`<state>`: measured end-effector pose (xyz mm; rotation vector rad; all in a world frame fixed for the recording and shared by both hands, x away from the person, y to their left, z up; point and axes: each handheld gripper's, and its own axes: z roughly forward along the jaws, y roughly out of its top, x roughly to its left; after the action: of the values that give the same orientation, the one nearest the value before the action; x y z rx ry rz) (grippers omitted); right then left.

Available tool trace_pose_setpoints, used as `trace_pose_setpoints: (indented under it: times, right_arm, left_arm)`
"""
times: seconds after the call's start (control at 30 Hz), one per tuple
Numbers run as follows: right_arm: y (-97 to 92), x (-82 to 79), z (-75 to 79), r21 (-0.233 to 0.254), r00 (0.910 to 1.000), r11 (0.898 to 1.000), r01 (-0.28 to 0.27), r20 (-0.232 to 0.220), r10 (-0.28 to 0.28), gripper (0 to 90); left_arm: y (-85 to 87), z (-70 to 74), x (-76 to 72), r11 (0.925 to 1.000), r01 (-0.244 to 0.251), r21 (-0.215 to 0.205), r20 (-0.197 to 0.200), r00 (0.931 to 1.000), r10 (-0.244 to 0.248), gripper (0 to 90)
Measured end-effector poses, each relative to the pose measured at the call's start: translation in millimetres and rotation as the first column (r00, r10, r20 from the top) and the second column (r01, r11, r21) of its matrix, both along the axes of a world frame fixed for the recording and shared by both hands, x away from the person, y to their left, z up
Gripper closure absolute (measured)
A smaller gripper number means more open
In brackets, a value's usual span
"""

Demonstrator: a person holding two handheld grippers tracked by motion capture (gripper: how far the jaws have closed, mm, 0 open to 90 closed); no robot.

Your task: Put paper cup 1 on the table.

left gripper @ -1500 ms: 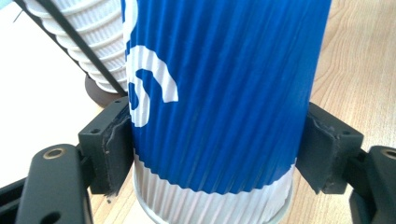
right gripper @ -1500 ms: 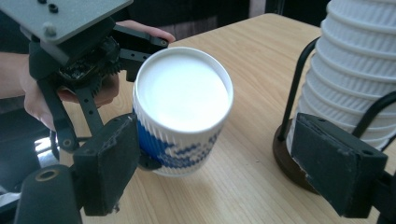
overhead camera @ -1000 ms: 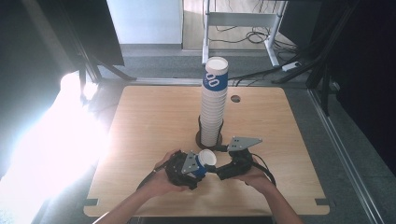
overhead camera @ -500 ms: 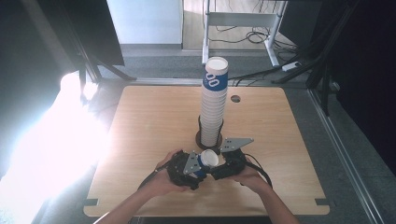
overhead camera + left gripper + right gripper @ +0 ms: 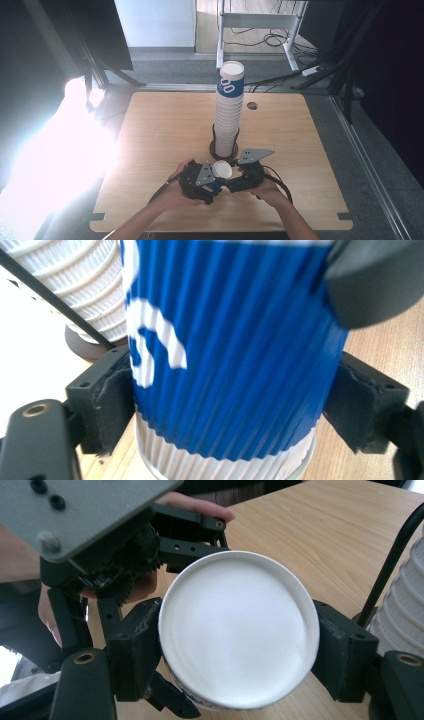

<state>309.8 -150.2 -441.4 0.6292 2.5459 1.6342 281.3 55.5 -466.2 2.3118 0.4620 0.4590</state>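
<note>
Cup (image 5: 221, 172), blue-ribbed with a white base, sits between the two grippers at the near middle of the table (image 5: 160, 130), just in front of the tall stack (image 5: 229, 110) of like cups. In the high view its white bottom faces up and toward the camera. The right gripper (image 5: 235, 645) has just been closing and now has its pads pressed against the cup's white end on both sides. The left gripper (image 5: 235, 405) has just been opening; the cup's blue wall stands between its jaws, the left pad close against the ribs, the right pad a little off them, so its grip looks loosened.

Both hands come in from the bottom edge, forearms angled inward so the grippers meet nose to nose over the cup; the left hand (image 5: 175, 192) cups its gripper from below, the right hand (image 5: 267, 192) does the same, each gripper with a grey plate on top and a black cable trailing back.

The table is pale wood with rounded corners and a small round hole (image 5: 251, 106) near its far edge. The stack stands on a dark round base (image 5: 220, 149) with a thin black rod beside it. Strong glare washes out the floor at the left; beyond the table stand a white frame and loose cables on the floor.
</note>
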Motion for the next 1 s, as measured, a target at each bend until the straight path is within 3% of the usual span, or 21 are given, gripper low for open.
trace_pose_setpoints:
  times: [0.13,0.37,0.47,0.63,0.73,0.83,0.9,1.0]
  right_arm:
    - [-4.7,0.5,1.8,0.028,1.0,1.0,0.007,-0.001,-0.007,28.8]
    - [-14.5,0.7,6.4,0.085,0.999,0.995,0.044,0.008,-0.045,28.8]
    - [-17.2,0.7,7.5,0.1,0.9981,0.993,0.058,0.014,-0.06,28.8]
    - [-21.3,0.7,6.8,0.142,0.9963,0.986,0.083,0.011,-0.086,28.8]
    - [-22.0,0.6,4.1,0.151,0.9951,0.984,0.097,0.004,-0.098,28.8]
    - [-22.3,0.4,1.5,0.166,0.9947,0.981,0.101,0.001,-0.103,28.8]
    - [-22.4,0.1,0.1,0.171,0.9943,0.979,0.106,-0.006,-0.107,28.7]
    - [-22.3,0.1,-2.0,0.173,0.9949,0.98,0.101,-0.012,-0.101,28.7]
  left_arm:
    - [2.6,-0.8,0.7,0.9995,-0.019,-0.023,-0.005,0.9998,0.019,10.3]
    - [12.6,-10.1,-1.0,0.9898,-0.072,-0.123,-0.062,0.9959,0.065,8.3]
    - [14.9,-15.6,-1.4,0.9802,-0.097,-0.173,-0.099,0.9919,0.08,8.2]
    - [15.2,-23.6,-2.7,0.9554,-0.149,-0.255,-0.127,0.9846,0.119,8.1]
    - [15.4,-22.9,-2.2,0.933,-0.186,-0.308,-0.114,0.9808,0.158,7.7]
    - [14.3,-22.1,-0.8,0.9186,-0.208,-0.336,-0.095,0.9779,0.186,6.5]
    - [12.6,-22.1,0.9,0.9151,-0.206,-0.346,-0.093,0.9782,0.185,5.9]
    - [7.5,-21.4,1.6,0.9208,-0.196,-0.337,-0.075,0.9806,0.181,5.1]
